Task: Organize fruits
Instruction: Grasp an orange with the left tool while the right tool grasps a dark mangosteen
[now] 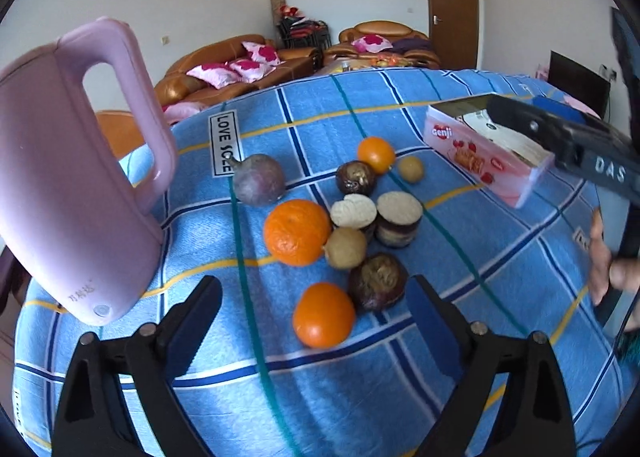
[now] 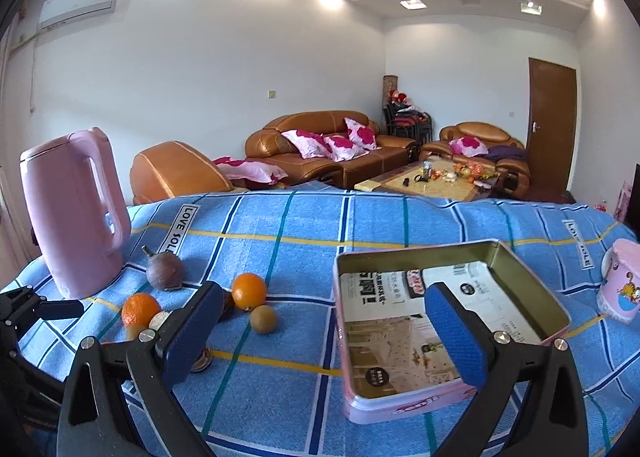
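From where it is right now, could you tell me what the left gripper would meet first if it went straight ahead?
Most likely the nearest orange, which lies just ahead between the open fingers of the left gripper, with a dark purple fruit touching it behind. Depth is hard to judge through the fisheye.

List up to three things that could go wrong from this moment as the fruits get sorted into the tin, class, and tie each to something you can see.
1. The fruits are packed close: closing the open left gripper on the near orange may nudge the dark purple fruit touching it.
2. Round fruit could roll on the blue cloth.
3. The pink kettle stands close on the left; a wide swing might bump it.
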`<state>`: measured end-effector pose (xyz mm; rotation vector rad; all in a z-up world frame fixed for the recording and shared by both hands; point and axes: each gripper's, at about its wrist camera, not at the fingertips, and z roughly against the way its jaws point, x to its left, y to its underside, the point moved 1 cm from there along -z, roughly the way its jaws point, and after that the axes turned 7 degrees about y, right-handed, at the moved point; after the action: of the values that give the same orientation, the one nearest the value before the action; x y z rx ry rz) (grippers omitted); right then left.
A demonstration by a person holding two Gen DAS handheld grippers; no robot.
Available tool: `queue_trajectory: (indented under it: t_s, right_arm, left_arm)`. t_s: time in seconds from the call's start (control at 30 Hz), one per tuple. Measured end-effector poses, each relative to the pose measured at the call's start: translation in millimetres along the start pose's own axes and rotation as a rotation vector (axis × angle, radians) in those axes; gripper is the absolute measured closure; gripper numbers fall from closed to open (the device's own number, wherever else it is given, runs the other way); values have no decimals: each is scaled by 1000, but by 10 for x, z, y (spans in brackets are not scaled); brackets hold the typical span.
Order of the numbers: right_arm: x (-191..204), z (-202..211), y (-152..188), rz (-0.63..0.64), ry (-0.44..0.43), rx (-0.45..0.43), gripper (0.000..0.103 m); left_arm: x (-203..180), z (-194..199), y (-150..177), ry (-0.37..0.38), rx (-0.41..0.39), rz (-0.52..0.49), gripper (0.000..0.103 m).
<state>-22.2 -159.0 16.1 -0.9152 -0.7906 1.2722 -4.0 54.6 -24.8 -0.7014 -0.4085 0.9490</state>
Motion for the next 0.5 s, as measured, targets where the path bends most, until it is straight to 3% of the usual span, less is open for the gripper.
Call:
queue_trajectory:
  t_s: [0.07,0.2,0.27,0.4,0.5]
  right_arm:
    - [13,-18,6,-6,-26,16,1]
    - [70,-8,20,2,-58,25,1]
    - [95,4,24,3,-77,26,1]
    - [131,12,34,6,-105,33,1]
    - [146,-1,40,-7,-162,55,1]
  left_arm:
    - [29,13,27,6,4,9,10]
    - [68,-111,21,-26,51,5,30]
    - [119,-134,24,-5,54,38,38]
    - [138,-153,39,13,50,48,43]
    - [117,-160,45,51,51,37,57]
